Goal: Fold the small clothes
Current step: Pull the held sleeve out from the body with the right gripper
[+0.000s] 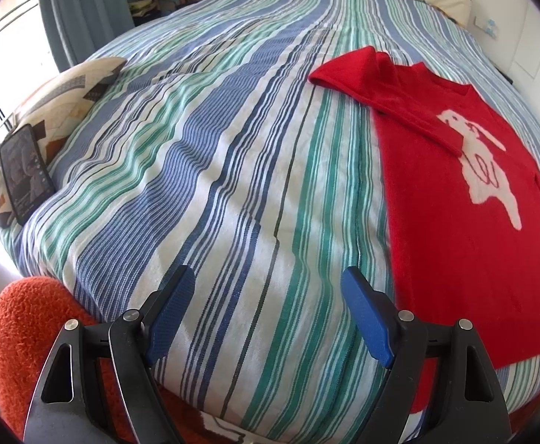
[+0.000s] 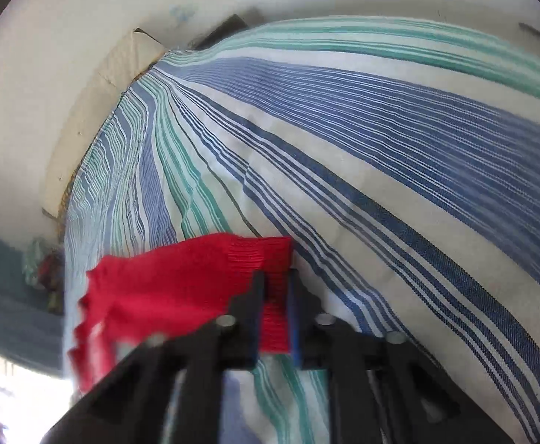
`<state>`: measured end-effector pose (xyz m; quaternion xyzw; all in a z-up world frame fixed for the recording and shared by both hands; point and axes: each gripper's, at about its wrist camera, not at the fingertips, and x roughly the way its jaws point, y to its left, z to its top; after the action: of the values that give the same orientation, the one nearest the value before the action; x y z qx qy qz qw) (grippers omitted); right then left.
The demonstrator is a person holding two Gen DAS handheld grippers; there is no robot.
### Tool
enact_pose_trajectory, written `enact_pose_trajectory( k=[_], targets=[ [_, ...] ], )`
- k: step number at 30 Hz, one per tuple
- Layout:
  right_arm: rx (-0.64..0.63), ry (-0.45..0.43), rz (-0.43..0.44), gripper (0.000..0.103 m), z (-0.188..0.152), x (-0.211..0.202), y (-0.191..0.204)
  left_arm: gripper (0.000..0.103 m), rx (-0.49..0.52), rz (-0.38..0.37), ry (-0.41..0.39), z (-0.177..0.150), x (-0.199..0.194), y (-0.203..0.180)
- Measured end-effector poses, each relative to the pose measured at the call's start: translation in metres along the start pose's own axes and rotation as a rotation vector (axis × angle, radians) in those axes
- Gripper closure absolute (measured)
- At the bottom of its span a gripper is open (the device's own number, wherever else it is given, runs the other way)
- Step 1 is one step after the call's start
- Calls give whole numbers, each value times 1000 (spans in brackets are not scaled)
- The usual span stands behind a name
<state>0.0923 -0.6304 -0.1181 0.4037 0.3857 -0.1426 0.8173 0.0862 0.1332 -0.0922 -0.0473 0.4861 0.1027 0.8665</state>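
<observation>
1. Left tool (image 1: 266, 288): jaws spread wide, nothing between them, hovering over the striped bedspread (image 1: 203, 170) near the bed's near edge.
2. Right tool (image 2: 277, 288): clenched on the ribbed cuff of a red sleeve (image 2: 255, 259), lifted off the bedspread.
3. One red sweater (image 1: 466, 229), white figure on front, lies flat toward the bed's right side; one sleeve folded across the chest.
4. One phone (image 1: 25, 172) leaning on one patterned pillow (image 1: 66, 88), left edge of the bed.
</observation>
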Motion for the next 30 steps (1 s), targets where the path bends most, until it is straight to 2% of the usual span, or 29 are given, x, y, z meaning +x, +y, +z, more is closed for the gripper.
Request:
enact_pose_trajectory(
  k=[2,3,6,10,25,28,30],
  targets=[
    [-34,15,-10,96,0,1,3,20,-1,1,-1,0,0,1],
    [-63,4,-42,97,0,-2,8,20,-4,1,1,0,0,1],
    [-171,-50,-250,97,1,-10,22,20,-15,-1,8,0,2,3],
    [-270,-27,-367,98,-3,6,31,20,-22,0,18,0,4,5],
    [-313,-47,-415,95,-8,10,40,20,-34,-19,4,-1,0,9],
    [-318,-53,-412,87,-10,9,41,20,-41,-23,3,-2,-1,9],
    [-314,-60,-409,78,-11,7,40,20,-42,-23,1,-2,-2,9]
  ],
)
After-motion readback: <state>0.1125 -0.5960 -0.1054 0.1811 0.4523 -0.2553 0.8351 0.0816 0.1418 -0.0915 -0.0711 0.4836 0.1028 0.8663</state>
